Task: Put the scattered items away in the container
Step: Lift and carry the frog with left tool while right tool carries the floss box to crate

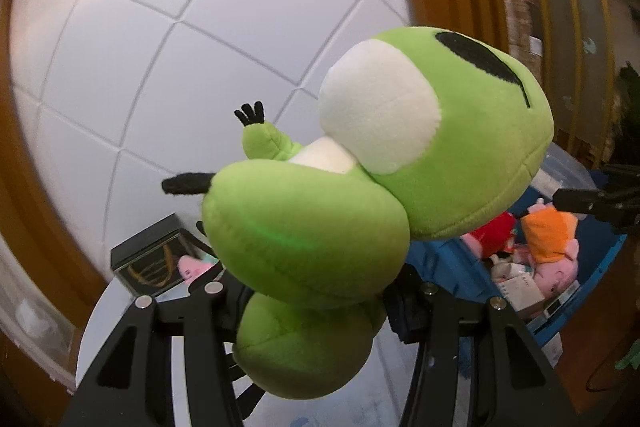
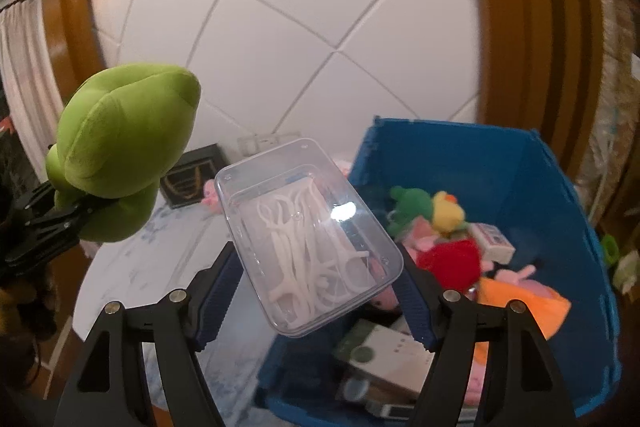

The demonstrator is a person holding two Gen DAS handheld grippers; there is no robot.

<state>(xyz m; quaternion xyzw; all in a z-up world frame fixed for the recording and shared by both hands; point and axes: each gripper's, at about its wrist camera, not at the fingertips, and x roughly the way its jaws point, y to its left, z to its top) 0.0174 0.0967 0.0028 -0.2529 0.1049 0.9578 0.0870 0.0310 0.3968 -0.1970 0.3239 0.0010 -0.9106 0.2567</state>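
White tiled wall fills the background in both views, framed by brown wooden trim; low in frame sits a pale round surface with a faint bluish pattern.

Right wrist view, left to right:
- Far left: left gripper, fingers clamped on the green plush frog. Frog is held in the air above the surface, well left of the bin.
- Left of centre, at the back of the surface: black box with gold lines, and something pink just beside it, too hidden to identify.
- Centre: right gripper, fingers pressed against both long sides of the clear plastic box, which holds white floss picks. Long axis of the box runs from lower right to upper left of frame, tilted away from the camera.
- Right: blue container, open top, already holding plush toys and small cartons. Near end of the clear box overlaps the container's left rim in the picture; whether it is fully over the opening cannot be told.

Left wrist view: frog fills the centre, fingers closed on its lower body; container lies at lower right of frame, the right gripper's tips at the right edge above it.

Judgement: right gripper is nearer the container; its load needs only a short rightward carry. The frog must travel right, past the right gripper, or wait.
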